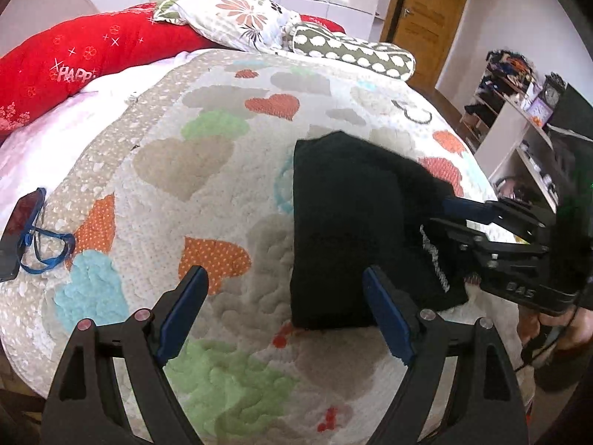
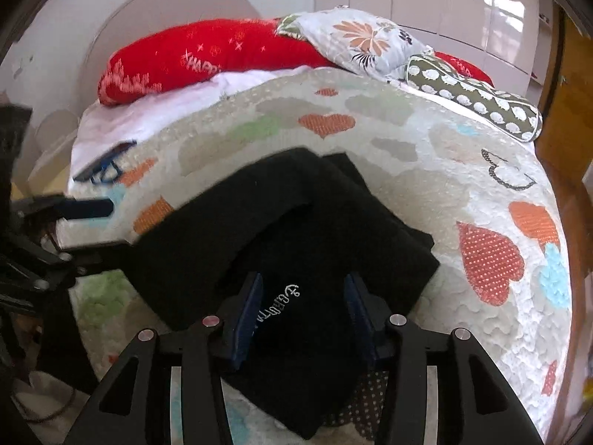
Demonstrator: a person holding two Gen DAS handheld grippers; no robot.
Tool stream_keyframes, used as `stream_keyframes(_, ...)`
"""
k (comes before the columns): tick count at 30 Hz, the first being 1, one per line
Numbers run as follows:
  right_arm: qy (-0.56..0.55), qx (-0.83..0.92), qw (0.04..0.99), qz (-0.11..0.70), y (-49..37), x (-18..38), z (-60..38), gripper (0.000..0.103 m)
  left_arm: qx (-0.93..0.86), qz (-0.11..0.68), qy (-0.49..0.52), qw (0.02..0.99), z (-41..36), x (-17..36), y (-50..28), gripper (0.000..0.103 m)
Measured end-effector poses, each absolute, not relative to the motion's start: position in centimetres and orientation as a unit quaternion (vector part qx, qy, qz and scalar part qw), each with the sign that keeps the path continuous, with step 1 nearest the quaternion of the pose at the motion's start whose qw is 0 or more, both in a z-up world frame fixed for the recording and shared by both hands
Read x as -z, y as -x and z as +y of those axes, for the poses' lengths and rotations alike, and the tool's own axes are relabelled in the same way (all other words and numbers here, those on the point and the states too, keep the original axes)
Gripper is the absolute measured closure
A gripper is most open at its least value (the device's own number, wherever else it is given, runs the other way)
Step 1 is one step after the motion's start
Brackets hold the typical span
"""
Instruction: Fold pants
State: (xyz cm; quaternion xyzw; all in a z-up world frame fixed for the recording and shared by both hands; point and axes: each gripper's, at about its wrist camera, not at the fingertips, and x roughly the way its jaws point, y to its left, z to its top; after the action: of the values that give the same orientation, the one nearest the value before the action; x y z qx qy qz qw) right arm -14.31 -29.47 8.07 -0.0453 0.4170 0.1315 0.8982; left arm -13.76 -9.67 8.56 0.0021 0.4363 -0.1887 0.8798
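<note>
Black pants (image 1: 344,222) lie folded into a thick bundle on the heart-patterned quilt (image 1: 207,170). White lettering (image 2: 278,306) shows on the top layer near the front. My right gripper (image 2: 304,287) hovers over that front part with its jaws half apart; the cloth lies between and below its fingers, and the pads do not press on it. It also shows at the pants' right edge as the right gripper (image 1: 437,215). My left gripper (image 1: 283,278) stands wide open over the quilt at the bundle's near left corner, holding nothing. It appears at the left as the left gripper (image 2: 122,224).
A red pillow (image 1: 74,55), a floral pillow (image 1: 237,15) and a dotted bolster (image 1: 352,52) lie at the bed's head. A phone on a blue lanyard (image 1: 22,230) rests at the left edge. A shelf unit (image 1: 519,118) and a wooden door (image 1: 430,3) stand to the right.
</note>
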Motion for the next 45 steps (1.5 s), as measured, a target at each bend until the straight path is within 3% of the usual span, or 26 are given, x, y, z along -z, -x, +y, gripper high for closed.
stream_keyframes(5, 0.014, -0.1, 0.917, 0.387, 12.9, -10.0, -30.7, 0.038, 0.197, 0.428, 0.0, 0.882, -11.1, -8.6, 13.3, 0.017)
stream_keyframes(9, -0.012, -0.08, 0.911, 0.405, 9.9, -9.0, -31.2, 0.039, 0.213, 0.434, 0.0, 0.876, -12.5, -7.8, 12.7, 0.017)
stream_keyframes(12, 0.001, -0.067, 0.902, 0.426, 8.7, -7.4, -31.1, 0.054, 0.218, 0.438, -0.011, 0.872, -13.5, -6.9, 12.1, 0.017)
stream_keyframes(18, -0.009, -0.059, 0.901, 0.43, 7.7, -5.4, -31.5, 0.049, 0.235, 0.462, -0.01, 0.855, -14.5, -5.0, 10.7, 0.017)
stream_keyframes(23, -0.012, -0.054, 0.903, 0.426, 9.4, -7.7, -32.3, 0.049, 0.233, 0.451, -0.016, 0.862, -14.1, -6.5, 10.8, 0.017)
stream_keyframes(26, 0.003, -0.042, 0.911, 0.41, 11.8, -9.1, -32.7, 0.038, 0.229, 0.439, -0.01, 0.869, -13.4, -7.5, 10.6, 0.017)
stream_keyframes(45, -0.027, -0.064, 0.899, 0.432, 16.0, -5.6, -32.8, 0.038, 0.21, 0.448, -0.023, 0.869, -14.8, -6.0, 9.4, 0.017)
